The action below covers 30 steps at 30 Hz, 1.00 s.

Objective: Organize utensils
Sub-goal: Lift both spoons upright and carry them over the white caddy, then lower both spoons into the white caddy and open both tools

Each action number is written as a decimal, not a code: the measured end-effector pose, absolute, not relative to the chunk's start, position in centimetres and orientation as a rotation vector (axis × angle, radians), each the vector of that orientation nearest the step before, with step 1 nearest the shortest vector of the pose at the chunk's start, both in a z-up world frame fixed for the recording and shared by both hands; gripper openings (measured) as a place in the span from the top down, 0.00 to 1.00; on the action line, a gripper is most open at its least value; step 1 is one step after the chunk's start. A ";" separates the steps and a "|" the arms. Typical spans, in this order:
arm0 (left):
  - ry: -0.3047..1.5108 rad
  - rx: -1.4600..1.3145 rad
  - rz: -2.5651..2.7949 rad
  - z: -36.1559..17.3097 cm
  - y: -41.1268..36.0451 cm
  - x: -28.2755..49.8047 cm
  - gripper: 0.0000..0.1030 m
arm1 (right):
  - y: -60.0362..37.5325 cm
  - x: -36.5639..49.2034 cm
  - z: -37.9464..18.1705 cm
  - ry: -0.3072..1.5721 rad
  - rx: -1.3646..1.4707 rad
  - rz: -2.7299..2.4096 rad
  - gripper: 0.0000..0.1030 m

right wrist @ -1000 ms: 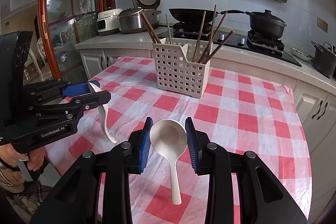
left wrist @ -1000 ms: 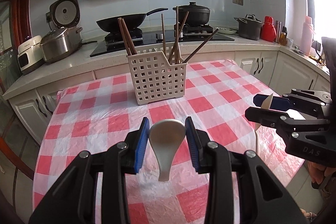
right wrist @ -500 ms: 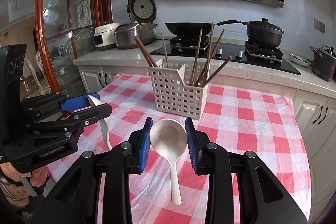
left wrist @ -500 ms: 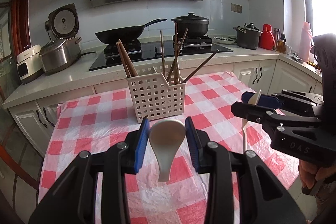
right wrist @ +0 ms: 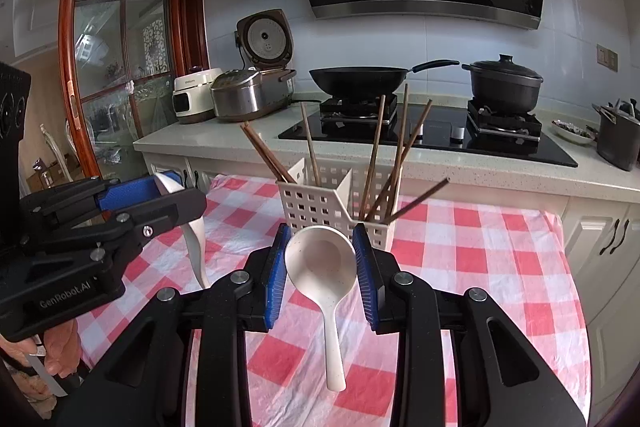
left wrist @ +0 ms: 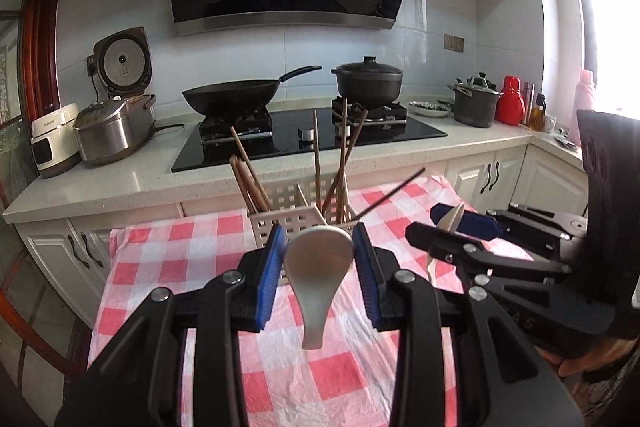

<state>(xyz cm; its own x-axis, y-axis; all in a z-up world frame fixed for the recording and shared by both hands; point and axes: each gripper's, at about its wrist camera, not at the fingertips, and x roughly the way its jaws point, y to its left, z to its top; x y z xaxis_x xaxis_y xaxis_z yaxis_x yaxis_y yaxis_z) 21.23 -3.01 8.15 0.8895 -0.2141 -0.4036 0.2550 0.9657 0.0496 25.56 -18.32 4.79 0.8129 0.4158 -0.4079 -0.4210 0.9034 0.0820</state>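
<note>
Above the checked cloth, my left gripper pinched one spoon by the bowl, handle hanging; my right gripper pinched another spoon likewise, both just short of the caddy. I judged them light, stiff, glazed, slippery and breakable. Only the right view showed a bowl's hollow; the left showed its back.
</note>
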 end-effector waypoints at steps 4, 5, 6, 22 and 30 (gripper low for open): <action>0.378 0.090 -0.241 10.0 -3.0 22.5 0.67 | -18.3 26.6 5.4 0.424 -0.004 0.436 0.70; 0.374 0.086 -0.242 10.4 -2.9 22.7 0.67 | -18.4 27.0 5.5 0.424 0.001 0.434 0.70; 0.368 0.083 -0.243 10.7 -3.0 22.9 0.67 | -18.4 27.4 5.6 0.424 0.006 0.433 0.70; 0.292 0.041 -0.249 16.9 -3.0 29.4 0.67 | -17.2 33.3 8.1 0.375 0.025 0.414 0.70; 0.265 -0.037 -0.191 17.5 -2.2 33.8 0.67 | -17.4 37.4 7.7 0.315 0.144 0.382 0.70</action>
<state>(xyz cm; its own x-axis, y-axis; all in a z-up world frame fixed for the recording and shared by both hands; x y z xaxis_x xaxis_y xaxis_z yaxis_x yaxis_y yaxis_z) 33.81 -2.15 17.49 0.9472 -0.1929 -0.2563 0.1831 0.9811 -0.0619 37.40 -17.38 7.69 0.8801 0.3875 -0.2744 -0.3431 0.9185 0.1967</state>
